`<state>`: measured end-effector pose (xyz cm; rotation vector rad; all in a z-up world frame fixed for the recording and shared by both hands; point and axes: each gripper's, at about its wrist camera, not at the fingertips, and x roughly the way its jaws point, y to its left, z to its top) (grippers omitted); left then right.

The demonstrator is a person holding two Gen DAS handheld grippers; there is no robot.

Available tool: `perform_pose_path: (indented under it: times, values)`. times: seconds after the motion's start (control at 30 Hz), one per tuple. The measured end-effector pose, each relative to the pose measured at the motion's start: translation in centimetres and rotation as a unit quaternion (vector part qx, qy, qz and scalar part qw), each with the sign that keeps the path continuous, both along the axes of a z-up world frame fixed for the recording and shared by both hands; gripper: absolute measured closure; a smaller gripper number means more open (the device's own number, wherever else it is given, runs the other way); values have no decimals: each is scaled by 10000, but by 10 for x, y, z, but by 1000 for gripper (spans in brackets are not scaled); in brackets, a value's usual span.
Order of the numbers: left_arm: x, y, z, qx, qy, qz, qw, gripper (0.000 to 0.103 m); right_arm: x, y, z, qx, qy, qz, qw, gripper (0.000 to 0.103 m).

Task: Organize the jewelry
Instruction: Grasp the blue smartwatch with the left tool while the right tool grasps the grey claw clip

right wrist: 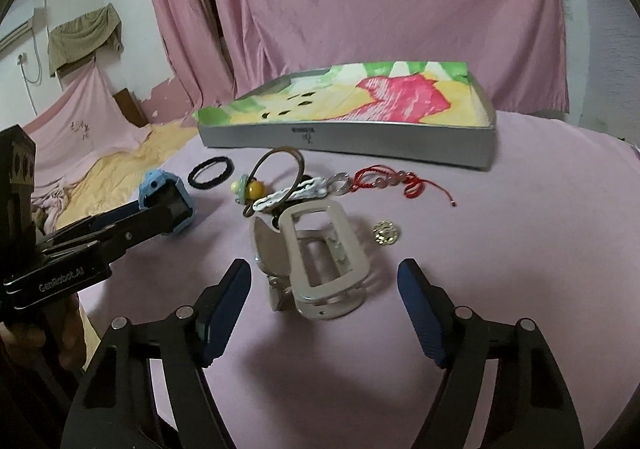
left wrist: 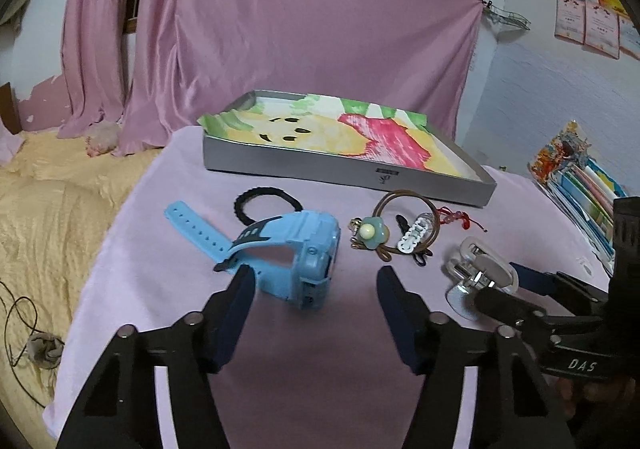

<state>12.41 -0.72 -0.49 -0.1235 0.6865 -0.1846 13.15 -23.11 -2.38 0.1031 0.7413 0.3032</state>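
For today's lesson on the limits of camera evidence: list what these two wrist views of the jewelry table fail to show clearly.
- Blue watch: its face is turned away in the left wrist view and blocked by the left gripper in the right wrist view.
- Gray tray: its label print is too small to read.
- Small gold piece: too small to identify.
- Clips inside the brown hair tie: overlapping, so their count is unclear.

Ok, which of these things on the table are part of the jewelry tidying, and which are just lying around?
Part of the job:
blue watch
silver watch
black hair tie
flower hair tie
white hair clip
red cord bracelet
gold disc
grey tray

Just lying about:
pink curtain
yellow blanket
stacked books
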Motion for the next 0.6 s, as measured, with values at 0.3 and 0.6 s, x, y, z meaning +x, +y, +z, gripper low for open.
perform_pose_path:
  times: [0.3, 0.6]
  values:
    - [11, 0, -2, -132, 135, -29, 9998, 74, 8, 6, 0, -98, 137, 8, 9999, 49]
    - [5, -2, 1, -164, 16, -25, 9999, 86, -2, 3, -1, 239, -25, 157, 9996, 58]
